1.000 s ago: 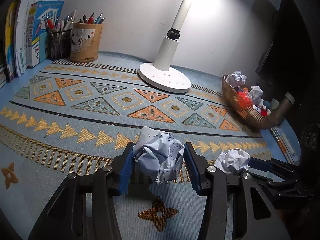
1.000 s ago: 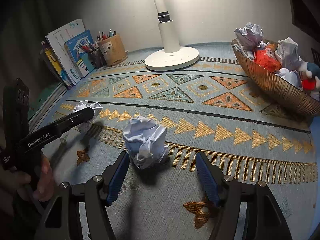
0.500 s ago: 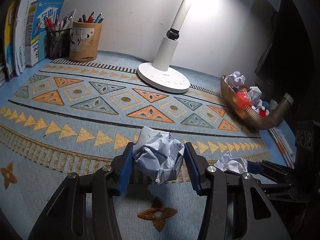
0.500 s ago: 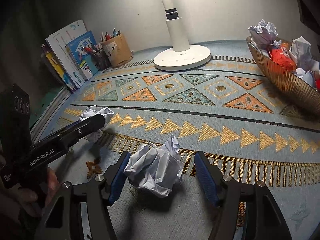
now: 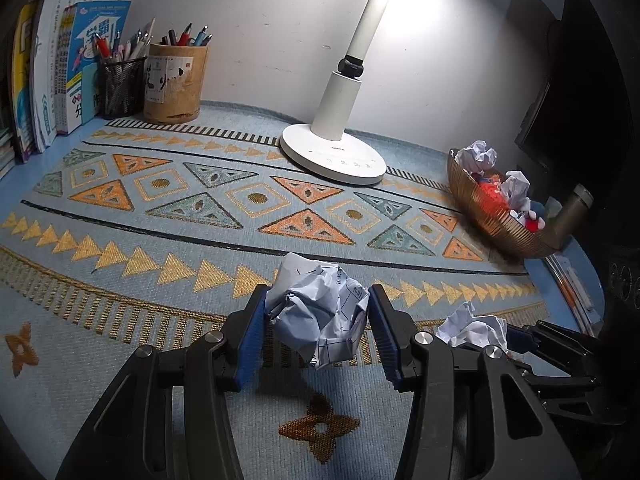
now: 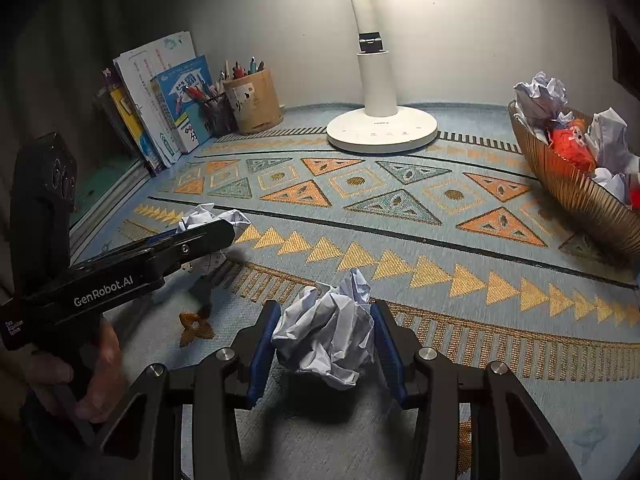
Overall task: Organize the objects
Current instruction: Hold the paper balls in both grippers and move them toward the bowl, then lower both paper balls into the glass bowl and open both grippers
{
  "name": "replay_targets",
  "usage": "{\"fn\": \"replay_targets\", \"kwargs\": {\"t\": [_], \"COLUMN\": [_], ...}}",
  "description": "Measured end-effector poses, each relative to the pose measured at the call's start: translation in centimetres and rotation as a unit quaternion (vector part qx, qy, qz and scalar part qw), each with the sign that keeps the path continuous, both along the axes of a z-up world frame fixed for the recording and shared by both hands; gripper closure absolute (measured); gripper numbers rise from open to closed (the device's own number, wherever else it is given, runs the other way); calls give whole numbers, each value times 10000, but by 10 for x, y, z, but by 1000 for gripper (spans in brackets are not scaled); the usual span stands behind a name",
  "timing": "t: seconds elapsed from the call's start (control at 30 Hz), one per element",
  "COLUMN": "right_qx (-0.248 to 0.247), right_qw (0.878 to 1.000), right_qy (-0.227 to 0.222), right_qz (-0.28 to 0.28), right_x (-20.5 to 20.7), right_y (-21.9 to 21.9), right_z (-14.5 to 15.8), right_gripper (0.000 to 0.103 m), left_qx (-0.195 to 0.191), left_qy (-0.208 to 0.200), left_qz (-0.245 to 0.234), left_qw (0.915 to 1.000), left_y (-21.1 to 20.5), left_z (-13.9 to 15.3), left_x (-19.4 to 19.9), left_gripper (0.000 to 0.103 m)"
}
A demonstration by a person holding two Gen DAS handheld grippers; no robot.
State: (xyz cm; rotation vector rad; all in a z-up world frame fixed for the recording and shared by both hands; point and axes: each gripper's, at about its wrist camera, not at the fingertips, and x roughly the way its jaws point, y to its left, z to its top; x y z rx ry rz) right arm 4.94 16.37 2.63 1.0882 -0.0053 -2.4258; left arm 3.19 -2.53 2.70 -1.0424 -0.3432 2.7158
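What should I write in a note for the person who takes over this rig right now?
Left gripper: shut on a paper ball, held just above the mat.
Right gripper: jaws closing around a second ball, pads at its sides.
Basket, at the right, already holds several paper balls and toys.
Done: earlier balls are in the basket.
Left: finish the right grip, carry both balls to the basket, release them there.
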Motion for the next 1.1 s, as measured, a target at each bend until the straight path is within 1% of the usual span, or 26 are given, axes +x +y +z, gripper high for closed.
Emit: {"fn": "replay_targets", "kwargs": {"t": [0.1,0.17,0.2,0.27,0.33,0.43,0.5,0.57,0.63,0.7,0.8,0.87,0.93,1.03,1.1], "right_qx": [-149,-319,-335,-344,-462,-799,-937,-1042,-1134,-1183,-1339,-1417,-1447,-1499,-1541], "right_qw": [9999,9995,9993,9990,9976,9931,9888,9821,9728,9620,9477,9429,9417,9419,9431], "right_qy": [30,-54,-92,-33,7,54,279,542,779,895,853,803,661,522,466], "right_qz": [-3,-49,-112,-293,-513,-851,-1131,-1471,-1866,-2291,-2769,-2906,-2964,-2960,-2910], "right_x": [2,1,0,-3,-8,-17,-21,-27,-34,-46,-73,-95,-119,-150,-166], "right_y": [6,17,24,41,65,107,137,170,204,235,273,287,293,293,291], "right_z": [4,6,7,13,21,39,59,81,100,112,117,115,110,103,101], "right_gripper": [58,58,58,58,58,58,58,58,58,58,58,58,58,58,55], "left_qx": [-207,-295,-259,-66,22,-125,-263,-302,-319,-348,-200,-60,-107,-162,-118], "left_qy": [-30,-20,-6,92,220,437,577,702,793,876,828,739,734,718,631], "left_qz": [96,2,-72,-266,-503,-918,-1210,-1500,-1767,-1920,-2022,-2069,-2063,-2082,-2066], "left_qw": [9997,9996,9996,9996,9985,9947,9906,9857,9806,9769,9756,9756,9757,9753,9763], "left_y": [5,14,19,33,54,101,134,166,196,221,249,263,277,291,295], "left_z": [1,5,10,23,41,67,80,90,96,100,106,108,107,100,94], "left_x": [0,0,-1,-7,-18,-41,-55,-69,-81,-96,-128,-150,-168,-189,-199], "left_gripper": [57,57,57,57,57,57,57,57,57,57,57,57,57,50,48]}}
